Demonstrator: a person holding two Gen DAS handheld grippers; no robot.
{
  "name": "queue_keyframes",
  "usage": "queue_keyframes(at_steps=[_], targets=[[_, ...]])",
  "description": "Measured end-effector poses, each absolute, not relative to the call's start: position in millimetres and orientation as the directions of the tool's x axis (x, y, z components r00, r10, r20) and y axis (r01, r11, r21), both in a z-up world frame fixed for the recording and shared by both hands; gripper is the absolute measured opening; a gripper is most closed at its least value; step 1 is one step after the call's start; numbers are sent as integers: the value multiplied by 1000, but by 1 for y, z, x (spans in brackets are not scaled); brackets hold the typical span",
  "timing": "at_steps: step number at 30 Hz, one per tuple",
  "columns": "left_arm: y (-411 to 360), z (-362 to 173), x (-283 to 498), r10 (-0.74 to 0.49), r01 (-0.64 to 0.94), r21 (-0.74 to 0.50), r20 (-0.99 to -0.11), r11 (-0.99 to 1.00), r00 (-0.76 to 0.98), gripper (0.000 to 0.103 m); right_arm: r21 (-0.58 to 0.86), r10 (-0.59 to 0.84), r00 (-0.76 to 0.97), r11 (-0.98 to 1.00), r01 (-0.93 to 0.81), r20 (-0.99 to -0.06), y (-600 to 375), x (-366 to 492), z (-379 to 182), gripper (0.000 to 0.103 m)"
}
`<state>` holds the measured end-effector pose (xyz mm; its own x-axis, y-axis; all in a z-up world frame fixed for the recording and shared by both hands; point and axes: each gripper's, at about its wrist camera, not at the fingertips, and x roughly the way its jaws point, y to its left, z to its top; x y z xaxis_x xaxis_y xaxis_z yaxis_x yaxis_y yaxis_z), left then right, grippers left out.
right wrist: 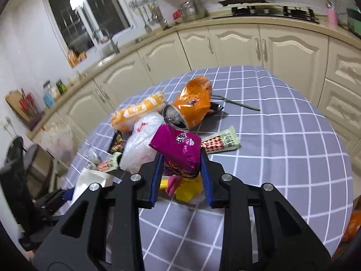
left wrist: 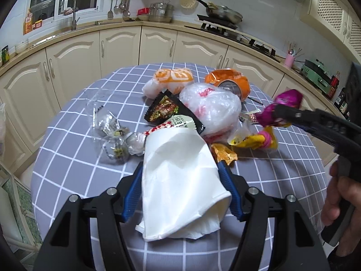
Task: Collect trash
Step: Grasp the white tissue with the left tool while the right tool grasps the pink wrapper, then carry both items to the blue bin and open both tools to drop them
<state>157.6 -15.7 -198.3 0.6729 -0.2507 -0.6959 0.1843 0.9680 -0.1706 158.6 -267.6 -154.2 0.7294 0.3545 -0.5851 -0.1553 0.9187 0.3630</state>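
Left gripper [left wrist: 181,185] clamps crumpled paper cup [left wrist: 180,180], hiding table [left wrist: 67,158] beyond | right gripper [right wrist: 181,176] pinches purple wrapper [right wrist: 178,149], lower end hidden

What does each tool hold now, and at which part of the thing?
The left tool clamps the crushed white paper cup across its sides near the rim. The right tool pinches the purple wrapper at its lower end.

I am in a home kitchen. Cream cabinets [left wrist: 117,47] curve under a beige counter from nine to three o'clock. At eleven o'clock stand the faucet [left wrist: 71,11] and hanging utensils [left wrist: 119,4]; at one o'clock a frying pan [left wrist: 223,11] sits on the gas stove [left wrist: 237,36]. My round table [left wrist: 67,158] wears a checked cloth.
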Motion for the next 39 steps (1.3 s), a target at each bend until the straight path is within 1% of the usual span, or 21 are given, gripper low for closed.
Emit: queue_keyframes(at_steps=[7, 13, 17, 21, 26, 29, 32, 33, 36, 39], targets=[[-27, -183, 141, -264, 217, -154, -660, 964, 704, 63, 379, 336, 787, 915, -141, -518, -287, 120, -133, 31], [-53, -159, 126, -296, 267, -140, -612, 953, 733, 63, 441, 350, 817, 887, -133, -458, -324, 94, -124, 31], [-85, -142, 117, -334, 326, -122, -581, 937, 742, 63, 515, 372, 832, 848, -125, -411, -362, 74, -124, 31], [-136, -133, 114, -398, 419, -101, -569, 902, 719, 63, 520, 301, 864, 852, -54, -403, -405, 51, -128, 31], [-215, -137, 106, -486, 552, -77, -583, 831, 651, 63, 497, 153, 885, 862, 98, -440, -463, 13, -141, 31], [-270, -149, 98, -540, 638, -72, -610, 767, 580, 63, 504, 60, 872, 834, 223, -485, -510, -16, -161, 31], [-329, -166, 84, -586, 722, -72, -643, 688, 494, 63, 508, -3, 848, 799, 321, -531, -549, -40, -185, 31], [-352, -175, 77, -597, 752, -70, -658, 655, 459, 63, 505, -32, 829, 780, 370, -558, -566, -52, -197, 31], [-407, -203, 61, -602, 813, -65, -707, 578, 371, 63, 502, -76, 781, 726, 469, -620, -603, -76, -228, 31], [-454, -241, 44, -574, 853, -62, -764, 519, 294, 63, 505, -94, 733, 665, 550, -674, -633, -96, -262, 31]])
